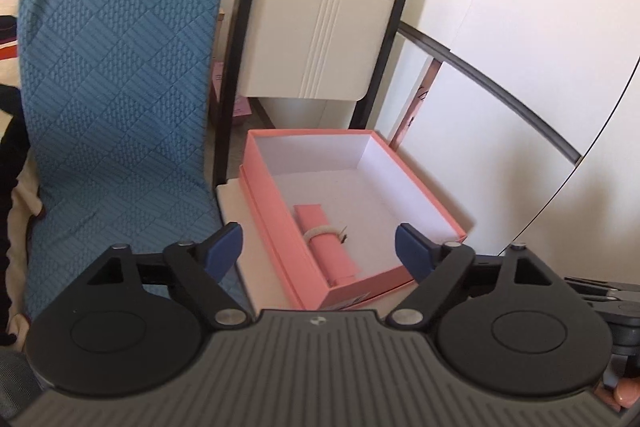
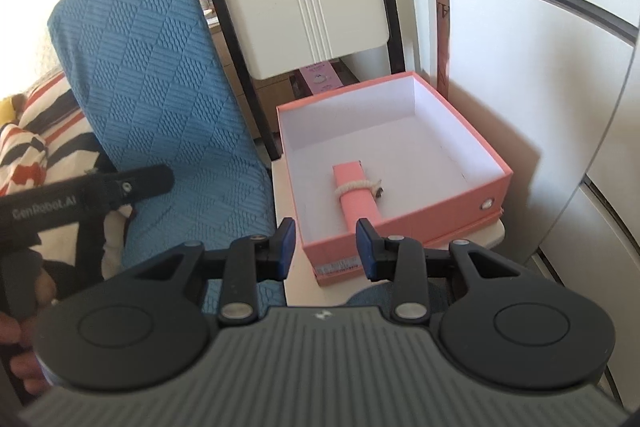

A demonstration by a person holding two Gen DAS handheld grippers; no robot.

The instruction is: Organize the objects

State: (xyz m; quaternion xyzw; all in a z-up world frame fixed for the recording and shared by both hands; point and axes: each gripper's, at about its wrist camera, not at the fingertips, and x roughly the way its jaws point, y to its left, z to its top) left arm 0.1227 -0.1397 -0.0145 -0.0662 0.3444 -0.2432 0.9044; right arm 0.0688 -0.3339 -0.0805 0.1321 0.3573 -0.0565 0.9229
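Pink roll [image 1: 329, 242] tied with a pale cord [image 1: 318, 233] lies flat in the pink box [image 1: 280, 227], near its front-left wall; the box sits on the pale chair seat [image 1: 230, 205] beside the blue cushion [image 1: 116, 67]. I have the left gripper [image 1: 318, 253] with jaws wide open and empty, hovering just short of the box front. Right gripper [image 2: 326, 247] jaws partly open, empty too. Risks, as I judge them: going for the roll, a jaw may clip the box wall and shove the light box along the seat (or off it); the cord may snag. Right view alone shows the left gripper's handle [image 2: 86, 193], striped fabric [image 2: 40, 147] and a metal stud [image 2: 487, 203] on the box side; left view shows the roll's near end better
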